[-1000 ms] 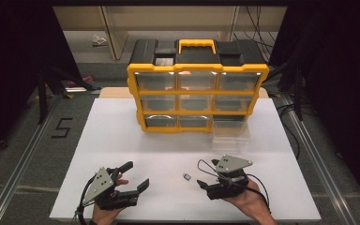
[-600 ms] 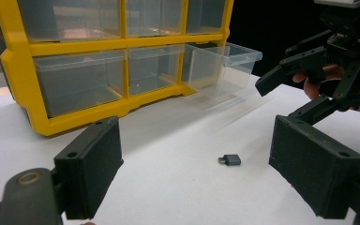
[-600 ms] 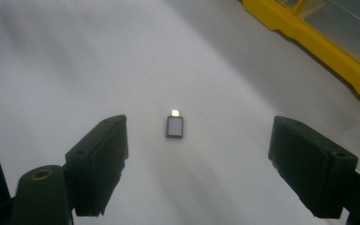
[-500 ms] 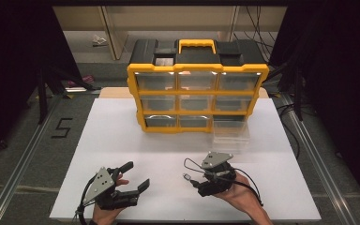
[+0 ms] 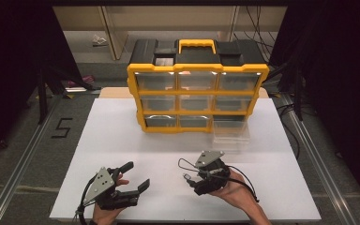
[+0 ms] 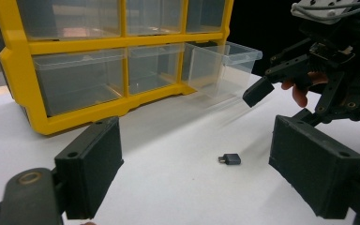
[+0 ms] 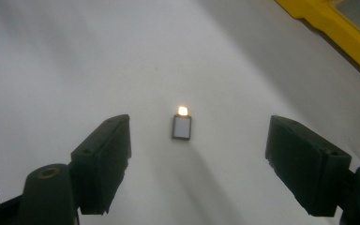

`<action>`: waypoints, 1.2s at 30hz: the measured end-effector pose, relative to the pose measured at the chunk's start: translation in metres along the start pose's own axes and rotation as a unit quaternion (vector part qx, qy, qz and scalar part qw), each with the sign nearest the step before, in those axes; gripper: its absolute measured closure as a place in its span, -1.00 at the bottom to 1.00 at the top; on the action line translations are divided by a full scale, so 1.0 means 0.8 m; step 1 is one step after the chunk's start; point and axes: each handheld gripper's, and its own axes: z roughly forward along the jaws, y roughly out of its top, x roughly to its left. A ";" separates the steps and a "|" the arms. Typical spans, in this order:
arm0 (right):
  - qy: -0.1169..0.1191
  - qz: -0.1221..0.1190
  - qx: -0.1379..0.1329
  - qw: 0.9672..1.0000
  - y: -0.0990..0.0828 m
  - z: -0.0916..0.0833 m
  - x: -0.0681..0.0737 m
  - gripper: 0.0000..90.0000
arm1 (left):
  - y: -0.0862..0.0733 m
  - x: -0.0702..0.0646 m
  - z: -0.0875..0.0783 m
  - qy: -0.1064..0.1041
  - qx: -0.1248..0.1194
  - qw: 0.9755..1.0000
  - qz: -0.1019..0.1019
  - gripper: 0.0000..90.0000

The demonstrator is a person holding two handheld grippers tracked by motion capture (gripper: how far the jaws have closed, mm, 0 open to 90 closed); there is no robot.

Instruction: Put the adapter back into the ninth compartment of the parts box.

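A small dark adapter (image 5: pixel 186 176) with a metal plug lies flat on the white table (image 5: pixel 122 136). My right gripper (image 5: pixel 191 181) hovers just over it, pointing left. In the right gripper view the adapter (image 7: pixel 182 125) lies between the wide-set jaws of that gripper (image 7: pixel 206 159); the jaws have just been closing a little, and the pads are well clear of it. My left gripper (image 5: pixel 137 174) rests open and holds nothing at the front left. The left gripper view looks between its own jaws (image 6: pixel 199 154) at the adapter (image 6: pixel 229 159) and the right gripper (image 6: pixel 281 93).
A yellow organizer (image 5: pixel 197 98) with clear drawers stands at the back of the table. Its bottom right drawer (image 5: pixel 232 133) is pulled out onto the table. The organizer (image 6: pixel 75 70) and drawer (image 6: pixel 220 65) are close ahead of the left gripper.
The right gripper has slid left across the table until the adapter sits under its jaws. The left gripper has stayed put.
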 end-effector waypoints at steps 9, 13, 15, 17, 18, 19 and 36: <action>0.002 -0.005 0.020 1.000 0.005 0.012 0.000 -0.42 | 0.000 0.000 0.000 -0.001 0.001 1.000 0.000 -0.63; 0.007 -0.013 0.026 1.000 0.008 0.018 -0.002 -0.37 | 0.000 0.000 0.000 -0.001 0.001 1.000 -0.001 -0.63; 0.011 -0.015 0.030 0.999 0.009 0.022 -0.001 -0.34 | 0.000 0.000 0.000 -0.001 0.001 1.000 -0.001 -0.63; 0.011 -0.018 0.039 0.999 0.011 0.025 -0.002 -0.30 | 0.000 0.000 0.000 -0.001 0.001 1.000 0.000 -0.63; 0.012 -0.018 0.039 0.999 0.011 0.027 -0.002 -0.27 | 0.000 0.000 0.000 -0.001 0.001 1.000 0.000 -0.63; 0.013 -0.020 0.042 0.999 0.012 0.028 -0.002 -0.25 | 0.000 0.000 0.000 -0.001 0.001 1.000 0.000 -0.63; 0.018 -0.030 0.074 0.997 0.018 0.053 0.001 0.19 | 0.001 0.000 0.000 -0.001 0.002 1.000 0.001 -0.62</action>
